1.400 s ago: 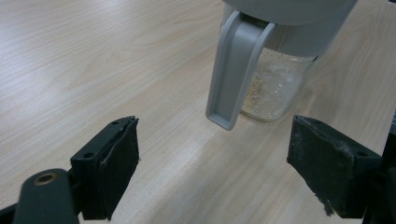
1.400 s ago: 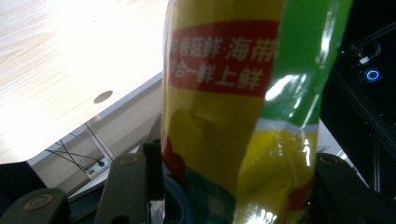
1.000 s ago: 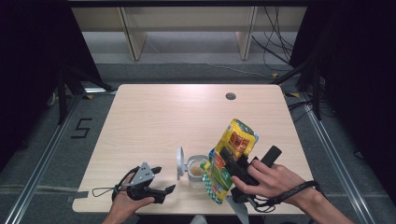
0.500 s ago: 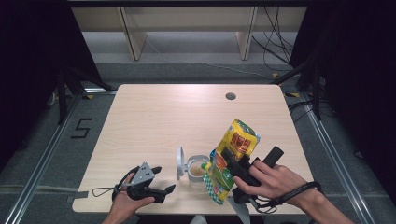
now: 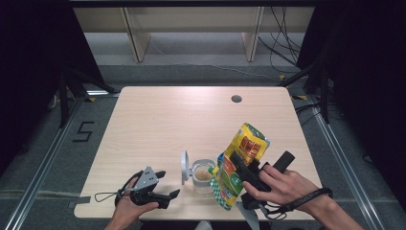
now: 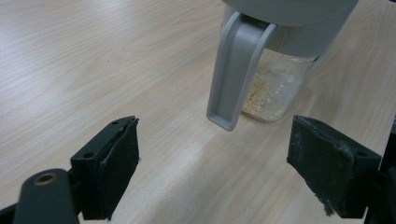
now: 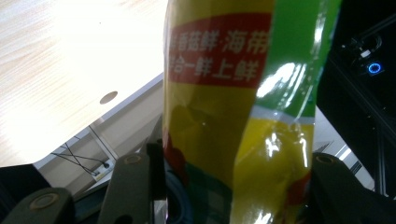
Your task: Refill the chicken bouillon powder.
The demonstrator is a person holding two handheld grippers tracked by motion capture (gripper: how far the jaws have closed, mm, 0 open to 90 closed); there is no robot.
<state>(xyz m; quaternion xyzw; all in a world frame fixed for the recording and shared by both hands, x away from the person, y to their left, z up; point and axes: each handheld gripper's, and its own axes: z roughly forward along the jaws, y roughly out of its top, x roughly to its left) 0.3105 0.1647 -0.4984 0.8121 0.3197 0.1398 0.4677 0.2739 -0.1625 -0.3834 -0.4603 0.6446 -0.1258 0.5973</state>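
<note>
A yellow, green and red snack bag [image 5: 238, 163] is tipped mouth-down over a clear jar [image 5: 203, 174] near the table's front edge. My right gripper [image 5: 239, 168] is shut on the bag [image 7: 238, 116], whose body fills the space between the jaws. The jar [image 6: 275, 86] holds a thin layer of beige crumbs, and its grey flip lid [image 5: 184, 167] stands open on the left. A grey handle [image 6: 233, 74] hangs down its side. My left gripper [image 5: 168, 184] rests low on the table to the jar's left, open [image 6: 215, 172] and pointed at the jar with nothing between its pads.
The wooden table [image 5: 158, 124] has a round cable hole [image 5: 236, 99] at the back right. Shelving legs and loose cables lie on the floor beyond the far edge. A floor mark like a "5" [image 5: 84, 131] sits left of the table.
</note>
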